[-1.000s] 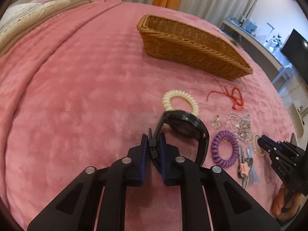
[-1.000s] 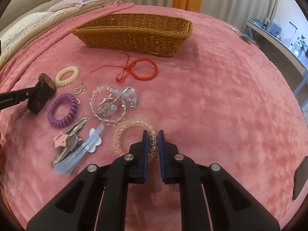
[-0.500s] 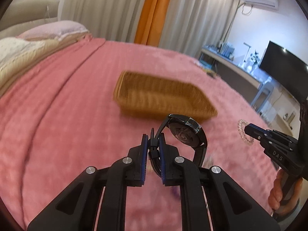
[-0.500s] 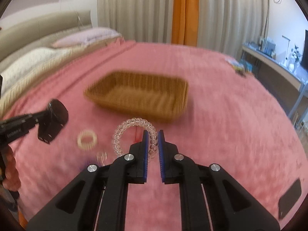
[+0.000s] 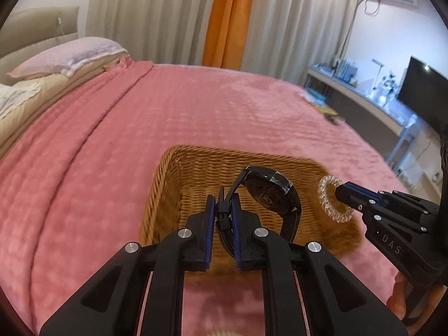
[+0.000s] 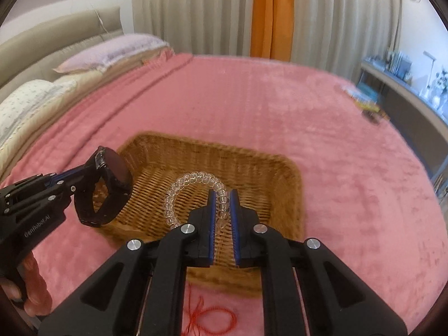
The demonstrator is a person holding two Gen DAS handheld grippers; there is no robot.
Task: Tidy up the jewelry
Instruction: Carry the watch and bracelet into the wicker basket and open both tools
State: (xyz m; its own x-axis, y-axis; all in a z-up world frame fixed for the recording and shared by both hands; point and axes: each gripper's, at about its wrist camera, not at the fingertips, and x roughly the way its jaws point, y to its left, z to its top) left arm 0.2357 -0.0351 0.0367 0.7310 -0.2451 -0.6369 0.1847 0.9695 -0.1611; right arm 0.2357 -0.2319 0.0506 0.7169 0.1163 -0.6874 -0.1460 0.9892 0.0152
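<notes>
Left hand-held gripper (image 5: 223, 211): jaws drawn narrow, pinching the strap of a black watch (image 5: 270, 196); the watch hangs in the air above the left part of the wicker basket (image 5: 165, 184), its round case tilted up and to the right of the blue pads.
Left hand-held gripper, from the right wrist view (image 6: 71, 180): enters from the left edge, the black watch (image 6: 107, 187) hanging at its tip over the basket's left rim; fingers of a hand (image 6: 35, 285) wrap its handle.
Right hand-held gripper (image 6: 222, 204): jaws narrow, clamped on a clear spiral hair tie (image 6: 184, 193), which arches up and left from the pads, above the basket's woven floor.
Right hand-held gripper, from the left wrist view (image 5: 340, 191): comes in from the right, the clear spiral hair tie (image 5: 330, 200) at its tip over the basket's right end.
Wicker basket (image 6: 282, 184): rectangular, tan, on the pink bedspread (image 5: 112, 145) near the middle of the bed; nothing visible lying inside it.
Red cord (image 6: 208, 317): loose on the bedspread on the near side of the basket, partly hidden behind the right gripper's arms.
Surroundings: pillows (image 5: 70, 56) at far left, an orange curtain (image 5: 226, 19) at the far side, a dark screen (image 5: 420, 92) at right.
</notes>
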